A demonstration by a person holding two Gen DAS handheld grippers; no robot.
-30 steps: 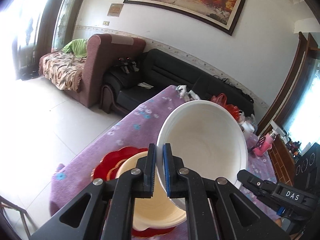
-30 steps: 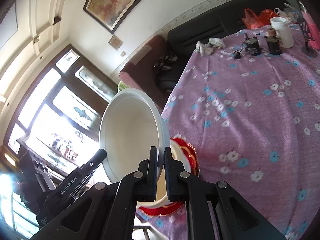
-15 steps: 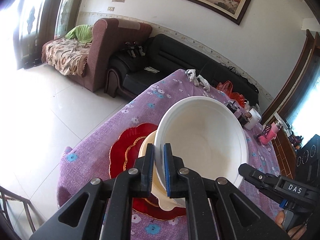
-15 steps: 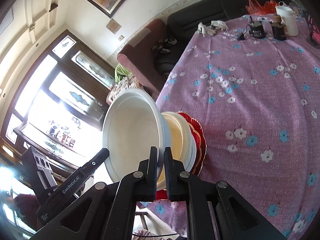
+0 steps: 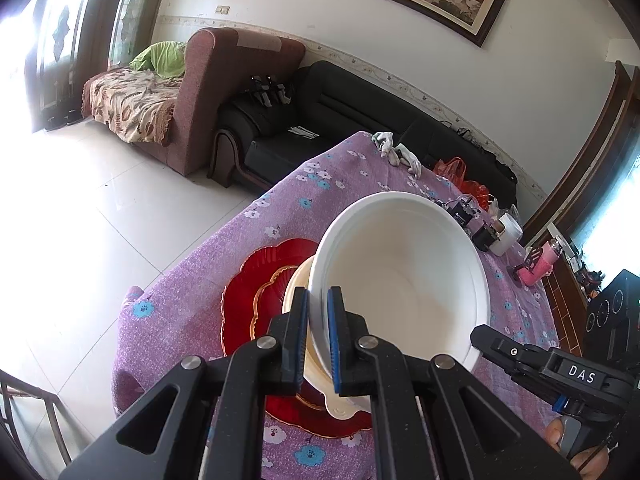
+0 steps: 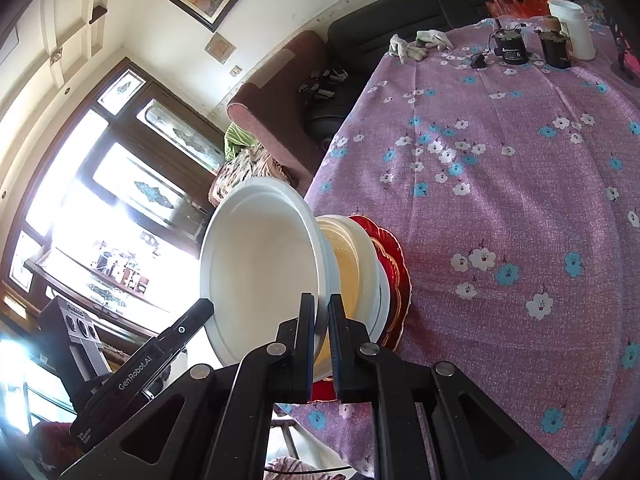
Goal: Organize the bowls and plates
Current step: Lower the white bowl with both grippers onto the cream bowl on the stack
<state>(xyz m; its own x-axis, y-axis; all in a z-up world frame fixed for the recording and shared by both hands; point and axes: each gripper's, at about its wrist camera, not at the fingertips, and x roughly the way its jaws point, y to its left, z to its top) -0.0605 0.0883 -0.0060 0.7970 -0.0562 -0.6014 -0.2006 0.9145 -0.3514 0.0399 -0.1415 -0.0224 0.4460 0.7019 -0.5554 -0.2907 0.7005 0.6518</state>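
Note:
A large white bowl (image 5: pixel 404 276) (image 6: pixel 260 264) hangs tilted just over a stack near the table's corner. My left gripper (image 5: pixel 318 300) is shut on its near rim, and my right gripper (image 6: pixel 322 308) is shut on the opposite rim. Below it sits a cream bowl (image 6: pixel 352 264) (image 5: pixel 298 280) on a white plate (image 6: pixel 385 300), all resting on a red scalloped plate (image 5: pixel 260 280) (image 6: pixel 400 264). Whether the white bowl touches the cream one I cannot tell. The other gripper (image 5: pixel 560 368) shows at the right of the left wrist view.
The table wears a purple flowered cloth (image 6: pixel 500 184). At its far end stand a white jug (image 6: pixel 572 28), two dark small devices (image 6: pixel 510 46), white gloves (image 6: pixel 420 42) and a pink bottle (image 5: pixel 538 266). Sofas (image 5: pixel 304 108) and a tiled floor (image 5: pixel 80 200) lie beyond the table edge.
Both grippers have sunk with the white bowl toward the stack. The red plate and cream bowl now show more fully beneath it. Both grips stay the same.

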